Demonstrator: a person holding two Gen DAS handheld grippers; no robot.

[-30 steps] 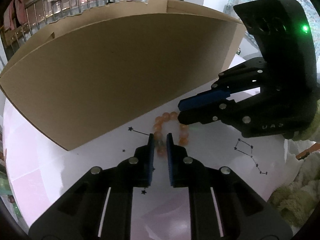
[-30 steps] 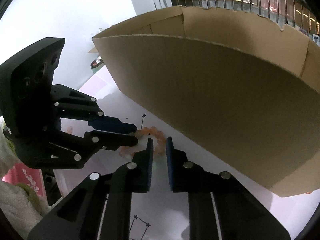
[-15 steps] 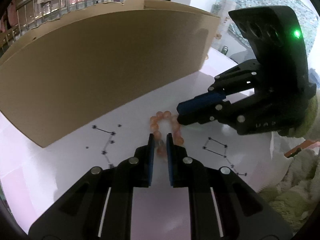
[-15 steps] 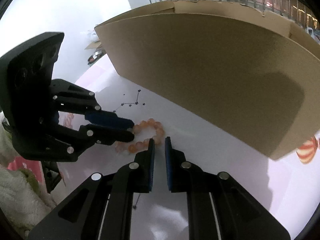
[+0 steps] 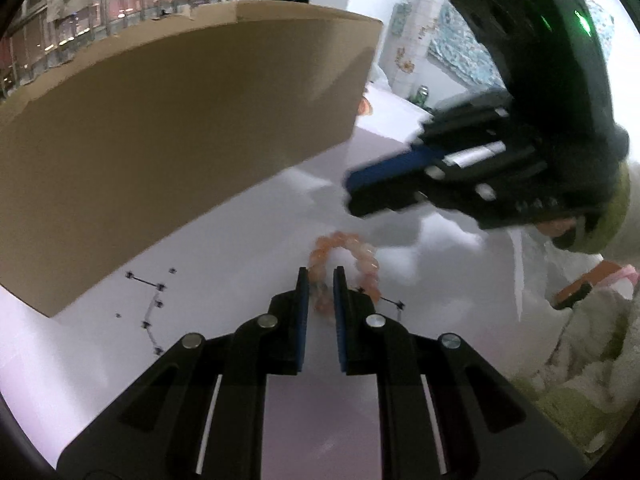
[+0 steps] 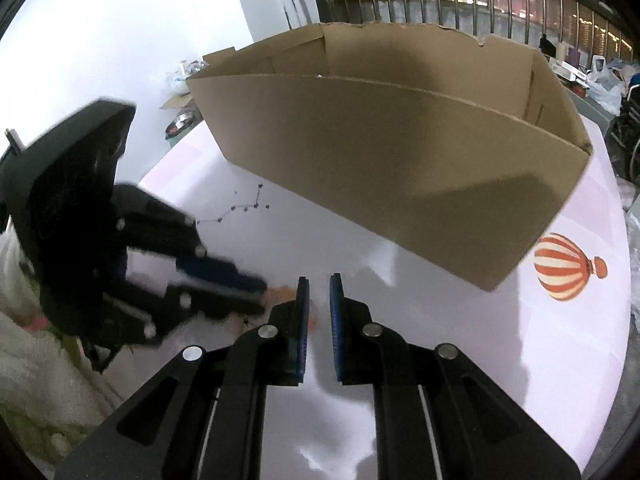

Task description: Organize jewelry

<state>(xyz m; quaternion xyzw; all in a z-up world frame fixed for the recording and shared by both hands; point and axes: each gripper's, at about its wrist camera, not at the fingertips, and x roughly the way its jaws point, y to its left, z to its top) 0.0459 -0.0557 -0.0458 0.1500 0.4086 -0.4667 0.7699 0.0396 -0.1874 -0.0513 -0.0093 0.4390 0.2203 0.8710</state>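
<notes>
An orange bead bracelet (image 5: pixel 352 258) hangs from my left gripper (image 5: pixel 319 280), whose fingers are shut on its near side just above the white table. In the right wrist view only a bit of the bracelet (image 6: pixel 282 292) shows beside the left gripper (image 6: pixel 260 294). My right gripper (image 6: pixel 319 288) is shut on nothing and has pulled back from the bracelet; it shows blurred in the left wrist view (image 5: pixel 352 196). A large open cardboard box (image 6: pixel 400 168) stands behind, also seen in the left wrist view (image 5: pixel 160 128).
The white table (image 6: pixel 440 340) bears constellation prints (image 5: pixel 152 304) and a red striped balloon print (image 6: pixel 564 266). Fluffy cream fabric (image 5: pixel 592 352) lies at the right edge. Clutter and railings stand behind the box.
Both grippers moved back from the box. The right gripper let go of the bracelet and rose away; the left gripper keeps it.
</notes>
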